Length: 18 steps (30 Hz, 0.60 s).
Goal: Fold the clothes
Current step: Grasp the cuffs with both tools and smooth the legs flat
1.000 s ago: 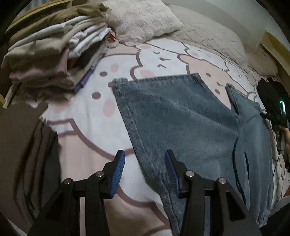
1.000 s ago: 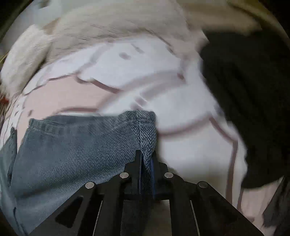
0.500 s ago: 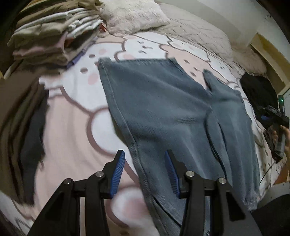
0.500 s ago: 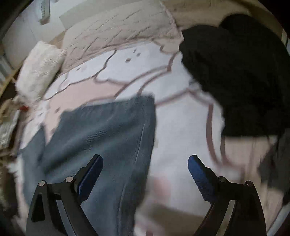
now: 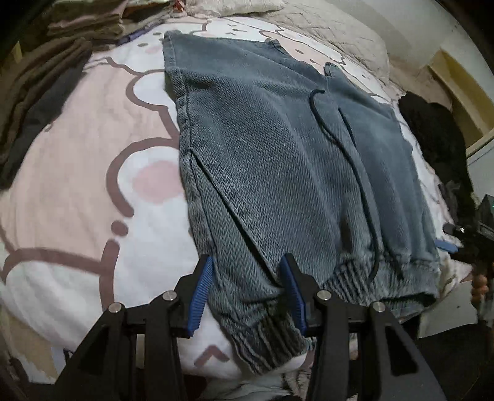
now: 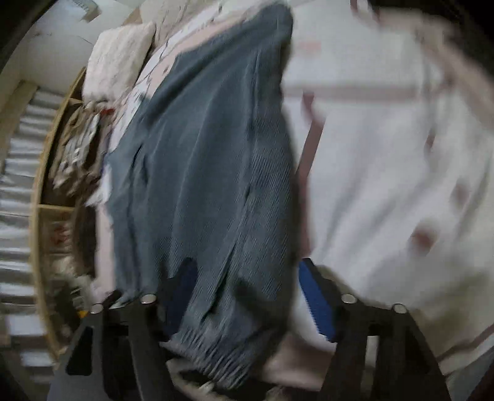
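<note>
Blue-grey knit shorts (image 5: 278,160) lie flat on the bed, ribbed waistband nearest me, legs pointing away, a dark drawstring across the front. My left gripper (image 5: 247,293) is open, its blue pads straddling the waistband's left end. In the right wrist view the same shorts (image 6: 210,172) run away from me; my right gripper (image 6: 250,299) is open with the waistband's other end between its fingers. That view is motion-blurred. The right gripper also shows in the left wrist view (image 5: 454,240) at the far right.
The bed has a white and pink cartoon sheet (image 5: 92,172). A stack of folded clothes (image 5: 77,24) and brown garments (image 5: 34,92) lie at the left. A black garment (image 5: 438,135) lies at the right. A fluffy pillow (image 6: 117,58) is at the head.
The right gripper let go of the trouser-leg hem, opened and swung round to the waistband. The left gripper drew back along the shorts to the waistband's left end, staying open.
</note>
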{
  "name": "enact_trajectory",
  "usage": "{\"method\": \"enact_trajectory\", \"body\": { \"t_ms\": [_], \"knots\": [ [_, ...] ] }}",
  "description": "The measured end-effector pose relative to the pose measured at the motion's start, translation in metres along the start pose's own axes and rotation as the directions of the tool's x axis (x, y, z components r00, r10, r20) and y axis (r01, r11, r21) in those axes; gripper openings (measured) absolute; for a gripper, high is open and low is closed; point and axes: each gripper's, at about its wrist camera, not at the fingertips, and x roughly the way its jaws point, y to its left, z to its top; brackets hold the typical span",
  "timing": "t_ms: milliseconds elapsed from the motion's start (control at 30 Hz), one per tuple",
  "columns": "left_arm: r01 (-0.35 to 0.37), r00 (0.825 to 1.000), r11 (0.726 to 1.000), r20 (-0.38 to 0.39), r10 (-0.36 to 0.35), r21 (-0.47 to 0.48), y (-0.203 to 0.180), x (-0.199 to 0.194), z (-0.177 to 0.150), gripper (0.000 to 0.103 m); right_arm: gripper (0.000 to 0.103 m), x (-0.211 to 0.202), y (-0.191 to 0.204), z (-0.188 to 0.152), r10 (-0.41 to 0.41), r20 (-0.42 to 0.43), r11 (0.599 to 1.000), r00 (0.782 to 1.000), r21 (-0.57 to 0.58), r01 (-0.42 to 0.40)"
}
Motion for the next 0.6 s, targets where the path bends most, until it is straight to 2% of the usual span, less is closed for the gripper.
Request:
{"method": "enact_trajectory", "body": {
  "t_ms": [33,233,300,433,500,600],
  "knots": [
    [-0.004,1.0,1.0,-0.001,0.004,-0.006,-0.001,0.0,-0.006,0.045,0.065,0.006,-0.001,-0.008,0.034,-0.025,0.999,0.999,0.021,-0.034],
    [0.02,1.0,0.995,-0.022,-0.023,-0.099,0.008,-0.002,-0.02,0.046,0.065,0.024,0.004,-0.046,0.027,-0.072,1.0,0.997,0.006,-0.027],
    [0.034,0.999,0.992,-0.016,-0.036,-0.122,0.01,-0.003,-0.023,0.051,0.066,0.03,0.009,-0.054,0.033,-0.082,0.999,0.996,-0.004,-0.034],
    [0.132,0.991,0.968,0.01,-0.133,-0.214,0.02,-0.008,-0.03,0.052,0.066,0.036,0.016,-0.066,0.023,-0.077,0.999,0.997,-0.04,-0.026],
    [0.144,0.989,0.966,0.003,-0.147,-0.214,0.018,-0.006,-0.032,0.055,0.064,0.04,0.02,-0.066,0.002,-0.075,0.998,0.997,-0.069,-0.007],
    [0.1,0.994,0.982,-0.026,-0.106,-0.162,0.005,0.008,-0.029,0.057,0.057,0.046,0.028,-0.065,-0.042,-0.077,0.991,0.996,-0.126,0.032]
  ]
}}
